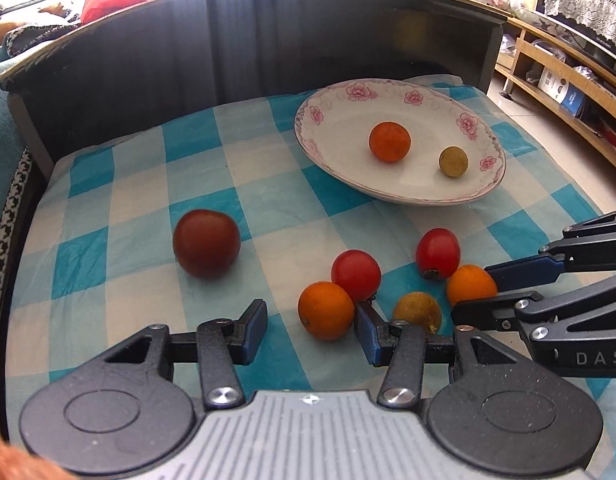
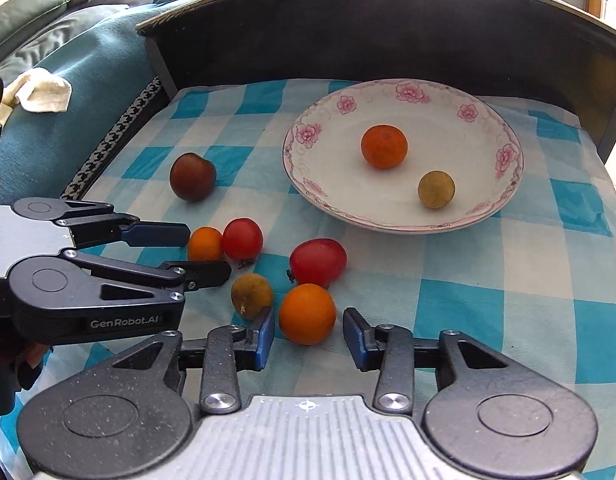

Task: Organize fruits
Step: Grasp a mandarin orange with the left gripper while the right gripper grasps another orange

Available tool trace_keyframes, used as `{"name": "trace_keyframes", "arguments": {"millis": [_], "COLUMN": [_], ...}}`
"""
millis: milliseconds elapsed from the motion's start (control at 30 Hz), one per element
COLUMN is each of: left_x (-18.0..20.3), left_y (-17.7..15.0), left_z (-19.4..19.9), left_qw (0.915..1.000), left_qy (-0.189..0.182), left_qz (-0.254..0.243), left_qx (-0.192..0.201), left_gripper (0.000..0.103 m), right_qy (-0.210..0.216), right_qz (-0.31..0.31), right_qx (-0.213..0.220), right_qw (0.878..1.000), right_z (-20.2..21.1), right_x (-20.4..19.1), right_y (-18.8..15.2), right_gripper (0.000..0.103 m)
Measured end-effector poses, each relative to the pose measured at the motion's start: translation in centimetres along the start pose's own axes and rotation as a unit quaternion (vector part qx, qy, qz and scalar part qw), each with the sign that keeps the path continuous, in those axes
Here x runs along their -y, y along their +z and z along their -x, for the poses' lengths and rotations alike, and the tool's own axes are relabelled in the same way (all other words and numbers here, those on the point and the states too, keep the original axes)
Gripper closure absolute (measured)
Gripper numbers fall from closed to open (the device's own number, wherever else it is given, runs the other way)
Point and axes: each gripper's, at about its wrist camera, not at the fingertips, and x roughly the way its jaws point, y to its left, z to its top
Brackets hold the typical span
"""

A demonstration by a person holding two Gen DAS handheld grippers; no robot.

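Checked blue-and-white cloth (image 1: 139, 184) is covering the table. Left gripper (image 1: 311, 330) fingers are spreading around an orange fruit (image 1: 326, 311), its right pad touching, its left pad apart. Right gripper (image 2: 308, 333) fingers are bracketing another orange fruit (image 2: 306, 314), pads just clear. Beyond them, the floral plate (image 2: 504, 196) is holding two fruits.

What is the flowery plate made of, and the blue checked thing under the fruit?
The plate looks like glazed china: white, glossy, with printed pink flowers along the rim. The checked cloth looks like thin woven fabric, probably cotton: matte, with soft creases and wrinkles. I can't be sure of either from looks alone.
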Motion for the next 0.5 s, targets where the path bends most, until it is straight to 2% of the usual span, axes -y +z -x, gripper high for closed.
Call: {"name": "trace_keyframes", "arguments": {"millis": [67, 233, 500], "left_x": [0.2, 0.4, 0.4], "left_y": [0.0, 0.0, 0.1], "left_z": [0.0, 0.2, 1.1], "left_qw": [1.0, 1.0, 0.9998], "left_qy": [-0.005, -0.008, -0.014], "left_qz": [0.0, 0.003, 0.004], "left_qx": [0.002, -0.002, -0.01], "left_gripper": [0.053, 0.065, 0.066], "right_qy": [0.004, 0.006, 0.002], "right_qz": [-0.004, -0.008, -0.015], "right_qx": [0.0, -0.001, -0.006], "right_qw": [1.0, 1.0, 1.0], "right_z": [-0.1, 0.0, 0.3], "right_x": [0.1, 0.1, 0.4], "right_y": [0.1, 0.1, 0.2], "right_gripper": [0.078, 0.079, 0.079]}}
